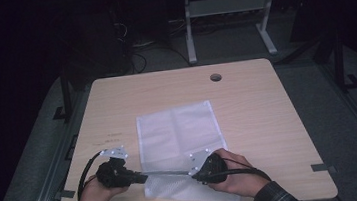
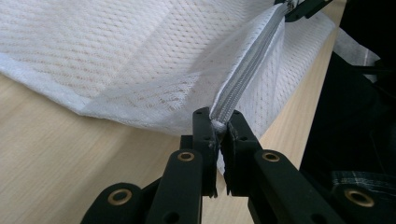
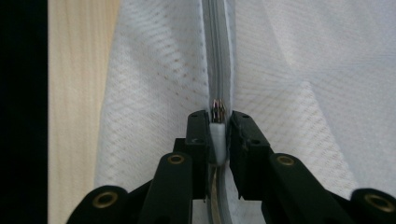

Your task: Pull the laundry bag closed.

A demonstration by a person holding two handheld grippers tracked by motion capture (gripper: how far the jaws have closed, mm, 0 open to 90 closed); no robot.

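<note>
A white mesh laundry bag (image 1: 177,131) lies at the wooden table's (image 1: 269,121) near edge. The left gripper (image 2: 220,125) is clamped on its zipper (image 2: 247,70) end; the right gripper (image 3: 217,122) pinches the zipper pull (image 3: 216,133) — zipper taut between them.

The white mesh cloth bag (image 2: 140,56) looks rough and open-woven — its grey zipper (image 2: 243,74) finely ribbed — on the matt, pale wood-grain table (image 1: 257,102).

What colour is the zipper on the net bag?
The zipper is light grey, set in a white mesh bag. It shows best in the left gripper view.
</note>
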